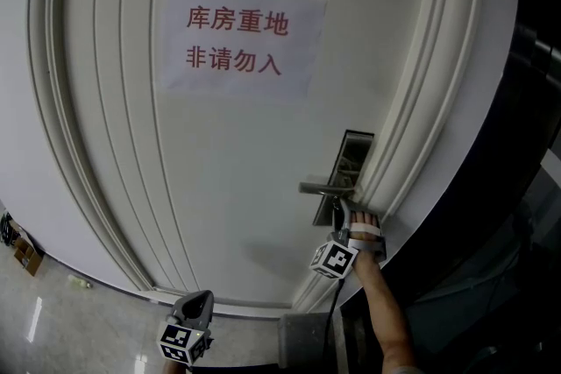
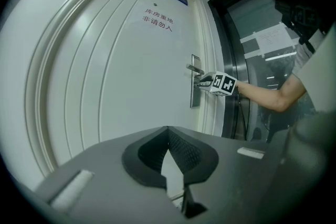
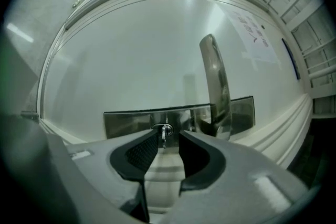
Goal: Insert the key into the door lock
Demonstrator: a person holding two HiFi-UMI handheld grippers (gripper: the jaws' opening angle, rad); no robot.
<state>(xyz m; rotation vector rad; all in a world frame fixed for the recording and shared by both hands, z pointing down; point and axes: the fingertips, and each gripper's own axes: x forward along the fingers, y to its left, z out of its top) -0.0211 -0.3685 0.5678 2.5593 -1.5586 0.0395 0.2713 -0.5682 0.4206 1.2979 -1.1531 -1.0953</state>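
Key (image 3: 164,135) sits in the lock cylinder of the steel lock plate (image 3: 126,122), its small metal head sticking out toward the camera. It stands between the jaw tips of the right gripper (image 3: 168,137), closer to the left-hand pad than to the other. Those jaws are spread apart with a clear gap on each side of the key head, so neither pad presses on it and the gripper holds nothing. The lever handle (image 3: 215,81) rises from the same plate just beside the key, on the right in the right gripper view.

From the head view, the right gripper (image 1: 344,219) is held level against the lock plate (image 1: 344,166) below the handle (image 1: 326,187), at the right edge of the white door (image 1: 219,188), with the person's hand (image 1: 364,234) behind it. A paper sign (image 1: 238,41) with red characters is fixed higher up on the door.

The left gripper (image 1: 195,306) hangs low and well apart from the lock, pointing at the door. In its own view the left gripper's (image 2: 168,131) jaw tips meet with nothing between them.
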